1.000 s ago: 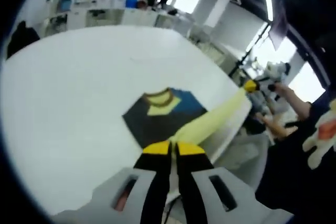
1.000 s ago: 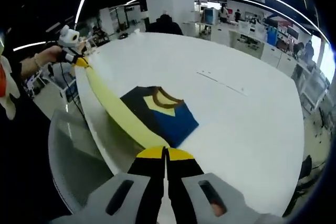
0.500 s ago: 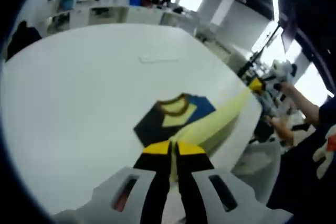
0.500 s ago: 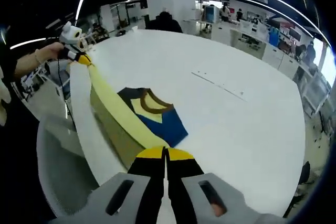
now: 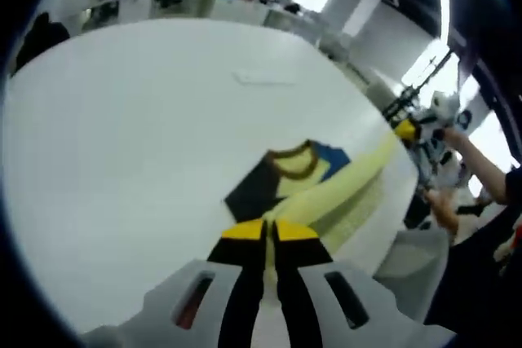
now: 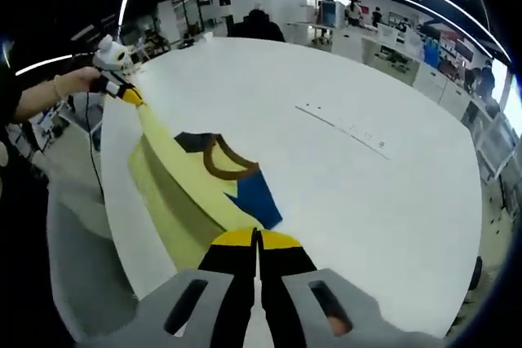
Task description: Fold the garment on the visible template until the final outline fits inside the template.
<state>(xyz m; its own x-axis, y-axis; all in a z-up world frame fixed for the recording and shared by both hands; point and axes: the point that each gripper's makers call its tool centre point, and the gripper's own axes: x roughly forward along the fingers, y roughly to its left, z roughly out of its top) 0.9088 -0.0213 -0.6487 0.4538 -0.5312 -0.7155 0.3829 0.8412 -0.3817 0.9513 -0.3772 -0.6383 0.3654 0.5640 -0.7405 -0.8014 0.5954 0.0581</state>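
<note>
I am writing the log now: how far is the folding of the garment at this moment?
Partly done. The garment lies on the white table, its collar end flat. In hand: the left gripper and right gripper, both shut on the yellow hem edge, hold it stretched above the table. Left: laying this fold down and checking the outline; no template is discernible.

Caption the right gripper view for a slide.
Both grippers, right and left, hold the garment's yellow hem taut above the white table.
</note>
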